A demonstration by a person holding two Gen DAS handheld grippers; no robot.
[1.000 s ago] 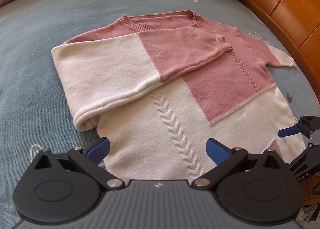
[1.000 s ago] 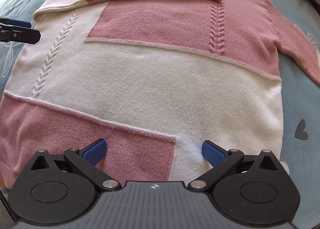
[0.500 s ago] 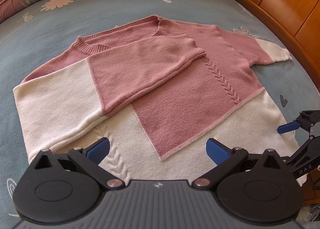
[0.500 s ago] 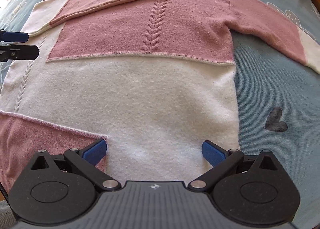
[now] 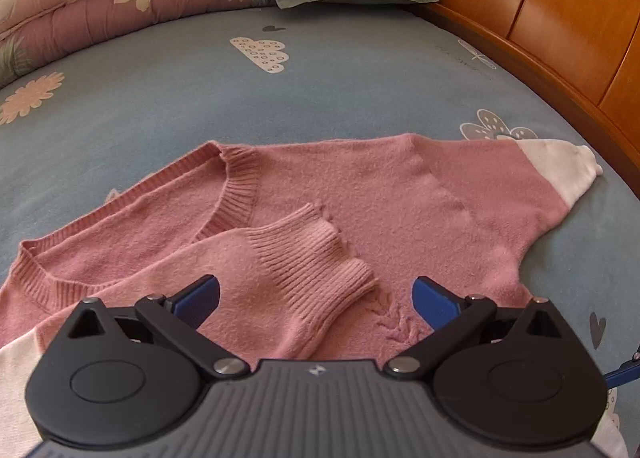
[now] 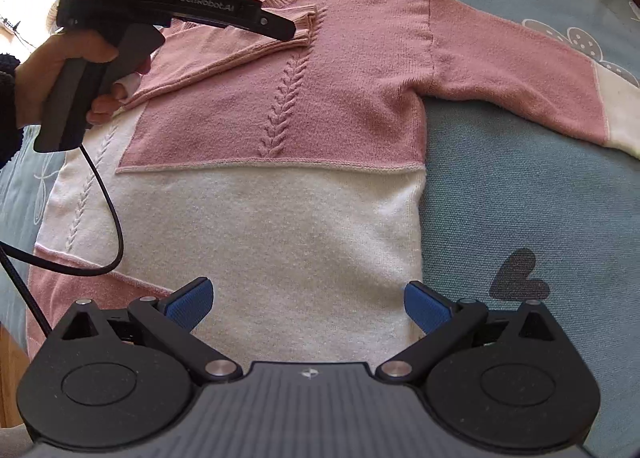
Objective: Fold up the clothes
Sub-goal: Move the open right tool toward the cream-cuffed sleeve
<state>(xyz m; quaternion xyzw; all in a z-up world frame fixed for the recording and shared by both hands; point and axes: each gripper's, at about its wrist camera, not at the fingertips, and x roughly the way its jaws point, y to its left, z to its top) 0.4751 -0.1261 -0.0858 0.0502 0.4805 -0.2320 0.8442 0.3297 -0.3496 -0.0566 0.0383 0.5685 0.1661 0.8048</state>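
One sleeve [image 6: 240, 46] of the pink-and-cream sweater [image 6: 280, 194] lies folded across the chest, its ribbed cuff [image 5: 312, 258] resting just left of the cable-knit line, while the other sleeve [image 6: 520, 78] stretches out flat to the right over the blue bed sheet [image 6: 520, 198], cream cuff at its far end. The sweater itself lies face up and spread on the bed, hem near, neckline far. The left gripper [image 5: 316, 298] hovers low over the folded cuff with its blue pads apart and nothing between them; the right gripper [image 6: 306, 304] hangs over the cream lower body near the right side seam, pads likewise apart and empty. Judging by this, the sleeve-folding step is half done on the sweater as it lies. The outstretched sleeve looks like the part left to bring in: that would call for pinching it near the cuff and carrying it leftward across the chest without dragging the body askew.
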